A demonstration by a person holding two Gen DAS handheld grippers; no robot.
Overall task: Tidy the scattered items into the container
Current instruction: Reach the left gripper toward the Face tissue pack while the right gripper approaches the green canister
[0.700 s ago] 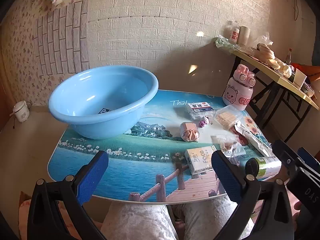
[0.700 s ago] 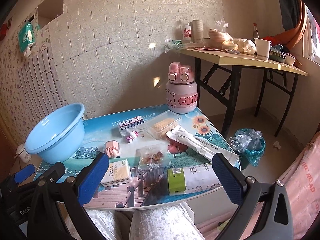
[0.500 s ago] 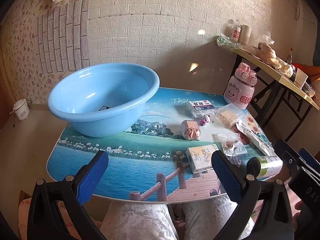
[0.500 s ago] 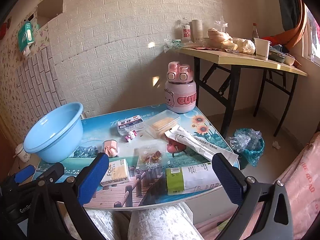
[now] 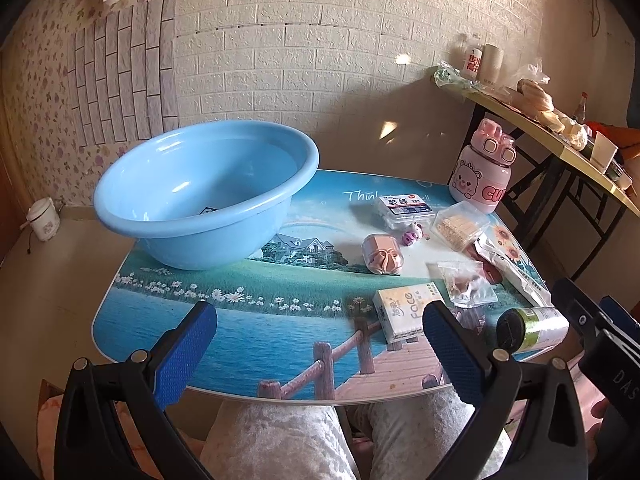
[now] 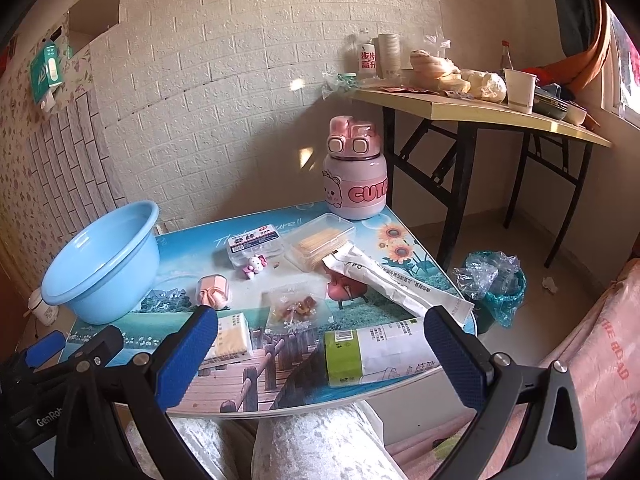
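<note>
I am holding both tongs over my knees at the near edge of the table (image 5: 168,344), the left gripper (image 5: 320,344) and right gripper (image 6: 320,344) each gaping wide with nothing between the pads (I judge this a ready pose, before any pick). Nearest, at five o'clock, the green-banded roll (image 6: 372,352) is lying on its side beside the tissue pack (image 5: 404,312). Beyond them the snack bag (image 6: 296,308), pink case (image 5: 382,254) and long sachet (image 6: 392,280) are sitting scattered. The blue basin (image 5: 200,200) is waiting empty at eleven o'clock. Since the earlier frame, the views are barely drifting; nothing on the table has moved.
</note>
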